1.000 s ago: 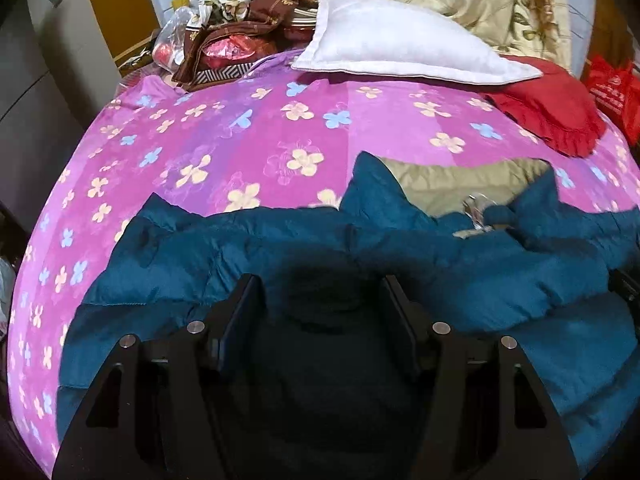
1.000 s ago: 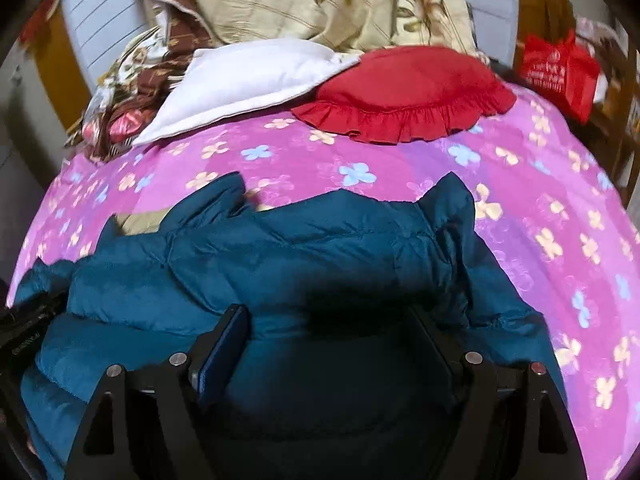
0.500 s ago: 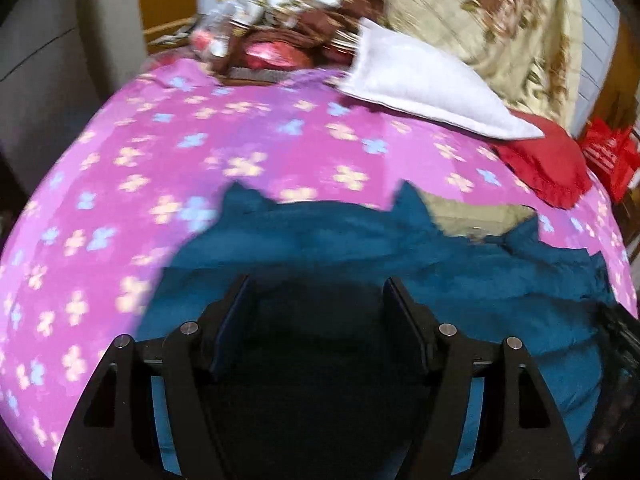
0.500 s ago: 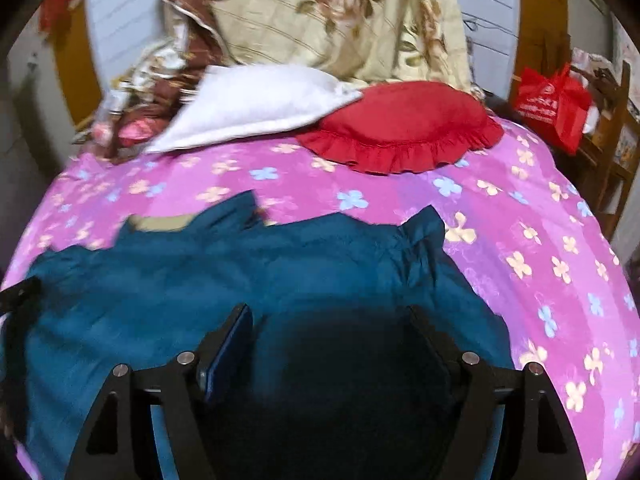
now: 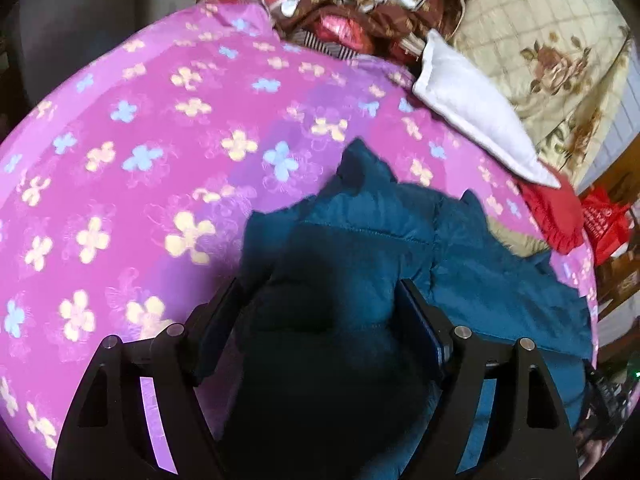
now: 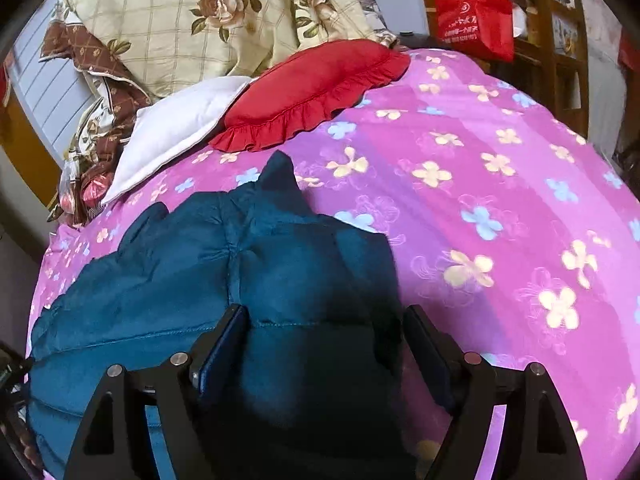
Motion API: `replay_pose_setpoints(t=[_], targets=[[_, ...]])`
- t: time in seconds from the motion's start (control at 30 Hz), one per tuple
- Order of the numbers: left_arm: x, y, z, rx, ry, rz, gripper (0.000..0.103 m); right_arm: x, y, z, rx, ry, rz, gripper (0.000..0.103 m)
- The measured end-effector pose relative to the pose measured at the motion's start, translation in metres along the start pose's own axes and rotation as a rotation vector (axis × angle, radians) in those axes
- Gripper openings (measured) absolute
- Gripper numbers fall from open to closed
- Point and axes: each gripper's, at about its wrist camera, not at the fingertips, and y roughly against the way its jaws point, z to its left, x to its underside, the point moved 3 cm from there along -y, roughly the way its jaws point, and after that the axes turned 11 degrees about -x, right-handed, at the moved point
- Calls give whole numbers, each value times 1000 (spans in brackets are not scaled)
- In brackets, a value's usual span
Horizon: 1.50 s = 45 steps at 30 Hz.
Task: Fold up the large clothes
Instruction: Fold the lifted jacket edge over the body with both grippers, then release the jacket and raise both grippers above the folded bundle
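A teal puffer jacket [image 5: 360, 240] lies on a pink flowered bedspread [image 5: 160, 140]. My left gripper [image 5: 318, 300] has jacket fabric bunched between its wide-set fingers and holds the jacket's left edge. My right gripper [image 6: 326, 332] likewise has a thick fold of the jacket [image 6: 240, 248] between its fingers at the right edge. A tan lining patch [image 5: 516, 240] shows between the two teal halves. The fabric below both grippers is in dark shadow.
A white pillow [image 5: 472, 108] and a red frilled cushion [image 6: 312, 88] lie at the head of the bed, with a rose-print quilt [image 6: 224, 12] and brown bedding [image 5: 352, 12] behind. A red bag [image 6: 476, 24] hangs on wooden furniture at the right. The bedspread [image 6: 500, 200] spreads right of the jacket.
Both grippers have drawn the jacket's sides inward and toward the head of the bed. The spread-out jacket is now bunched narrower, with more bedspread showing at either side.
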Motion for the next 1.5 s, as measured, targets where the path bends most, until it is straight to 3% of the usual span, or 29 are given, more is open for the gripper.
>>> replay_pose_setpoints(t=[0.2, 0.37, 0.5, 0.7, 0.83, 1.07, 1.17, 1.33, 1.5], targets=[[15, 55, 21, -84, -61, -101, 79, 22, 66, 20, 22, 128, -61, 77], [59, 91, 35, -126, -110, -168, 79, 70, 106, 18, -2, 151, -49, 77], [87, 89, 40, -131, -138, -141, 79, 98, 115, 24, -12, 190, -20, 77], [104, 64, 51, -185, -118, -86, 79, 116, 89, 25, 64, 228, 47, 77], [118, 106, 52, -218, -138, -224, 79, 125, 111, 26, 25, 203, 18, 77], [164, 188, 42, -240, -144, -412, 79, 172, 159, 40, -16, 218, -27, 77], [186, 207, 42, -207, -131, -406, 79, 196, 178, 47, -28, 226, -51, 77], [216, 221, 38, -115, -130, -323, 79, 222, 202, 56, -62, 208, -79, 77], [231, 236, 37, -118, -131, -325, 79, 231, 220, 72, -52, 249, -95, 77]])
